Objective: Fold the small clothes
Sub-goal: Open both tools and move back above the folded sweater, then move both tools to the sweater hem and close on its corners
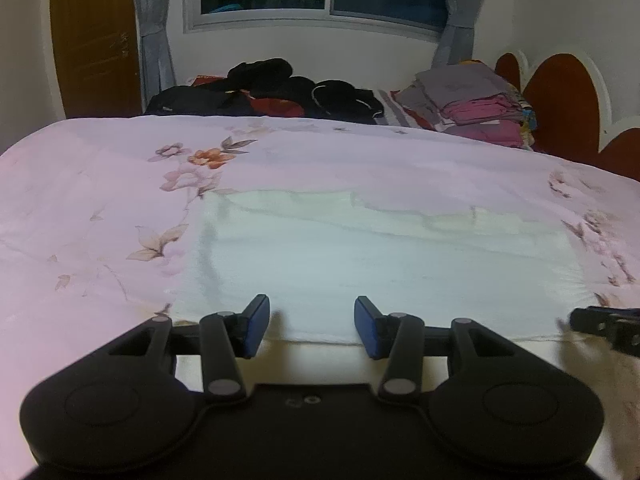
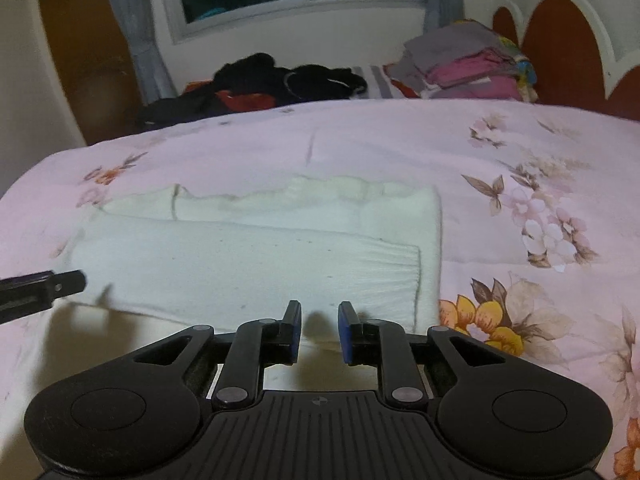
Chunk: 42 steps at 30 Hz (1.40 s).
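A white knitted garment lies partly folded on the pink floral bedcover; it also shows in the right wrist view, with a ribbed hem at its right end. My left gripper is open and empty, its blue pads just at the garment's near edge. My right gripper is open with a narrower gap, empty, at the near edge toward the garment's right end. The right gripper's tip shows at the right edge of the left wrist view; the left gripper's tip shows at the left of the right wrist view.
The pink floral bedcover spreads all around the garment. A heap of dark clothes lies at the far side. A stack of folded grey and pink clothes sits far right by the red headboard.
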Available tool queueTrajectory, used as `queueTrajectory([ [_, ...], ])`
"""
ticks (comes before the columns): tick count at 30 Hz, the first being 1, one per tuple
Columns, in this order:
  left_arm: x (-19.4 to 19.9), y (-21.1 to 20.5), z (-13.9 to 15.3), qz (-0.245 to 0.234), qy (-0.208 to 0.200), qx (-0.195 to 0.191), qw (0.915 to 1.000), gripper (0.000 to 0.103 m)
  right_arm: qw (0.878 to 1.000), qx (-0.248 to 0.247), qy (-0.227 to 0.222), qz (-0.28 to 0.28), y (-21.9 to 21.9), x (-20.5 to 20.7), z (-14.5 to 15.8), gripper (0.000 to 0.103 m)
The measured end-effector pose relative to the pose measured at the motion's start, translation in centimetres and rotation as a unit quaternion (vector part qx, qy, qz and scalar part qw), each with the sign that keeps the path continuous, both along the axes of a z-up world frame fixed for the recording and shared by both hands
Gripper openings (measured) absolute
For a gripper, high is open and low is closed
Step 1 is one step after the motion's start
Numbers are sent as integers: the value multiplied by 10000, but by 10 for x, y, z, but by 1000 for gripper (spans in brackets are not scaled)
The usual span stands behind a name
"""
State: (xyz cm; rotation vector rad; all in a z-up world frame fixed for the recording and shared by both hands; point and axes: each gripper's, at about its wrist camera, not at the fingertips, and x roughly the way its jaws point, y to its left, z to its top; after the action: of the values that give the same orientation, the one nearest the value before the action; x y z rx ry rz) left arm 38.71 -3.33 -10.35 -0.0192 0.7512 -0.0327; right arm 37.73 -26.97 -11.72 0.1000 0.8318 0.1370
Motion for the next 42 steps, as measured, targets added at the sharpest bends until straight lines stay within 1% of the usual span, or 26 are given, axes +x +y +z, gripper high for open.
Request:
queueTrajectory([
  [2, -5, -8, 1, -46, -11, -1, 10000, 46, 9999, 82, -9, 82, 0, -3, 0, 21],
  [3, -8, -13, 2, -85, -13, 15, 10000, 46, 9999, 74, -43, 106, 1, -5, 1, 24],
  [5, -14, -19, 2, -125, -6, 50, 9999, 47, 9998, 61, -119, 173, 4, -10, 1, 57],
  [8, -21, -25, 3, -135, 22, 59, 9999, 48, 9991, 34, -260, 322, 10, -18, 4, 57],
  [12, -32, -29, 3, -167, 130, 89, 9997, 48, 9986, 198, -206, 450, 15, -27, 4, 56],
  [14, -39, -30, 3, -236, 196, 110, 9995, 48, 9979, 222, -143, 593, 20, -34, 4, 44],
  [17, -54, -30, 2, -367, 242, 234, 9988, 48, 9974, 260, -74, 668, 22, -47, 3, 43],
  [19, -63, -29, 0, -429, 262, 290, 9983, 48, 9981, 195, -46, 591, 21, -55, 1, 43],
  [21, -75, -24, -1, -486, 251, 310, 9980, 48, 9985, 230, -39, 486, 17, -66, 3, 43],
  [24, -94, -15, -2, -590, 296, 266, 9975, 48, 9994, 78, -90, 330, 15, -90, 7, 43],
  [31, -150, 10, -1, -867, 386, 175, 9953, 48, 9999, 39, 14, 160, 22, -158, 13, 43],
  [37, -193, 29, -7, -917, 620, 9, 9938, 48, 9999, 58, 115, 75, 31, -214, 13, 43],
  [42, -222, 37, -7, -1007, 596, 26, 9931, 48, 9998, 30, 182, -17, 34, -251, 14, 43],
])
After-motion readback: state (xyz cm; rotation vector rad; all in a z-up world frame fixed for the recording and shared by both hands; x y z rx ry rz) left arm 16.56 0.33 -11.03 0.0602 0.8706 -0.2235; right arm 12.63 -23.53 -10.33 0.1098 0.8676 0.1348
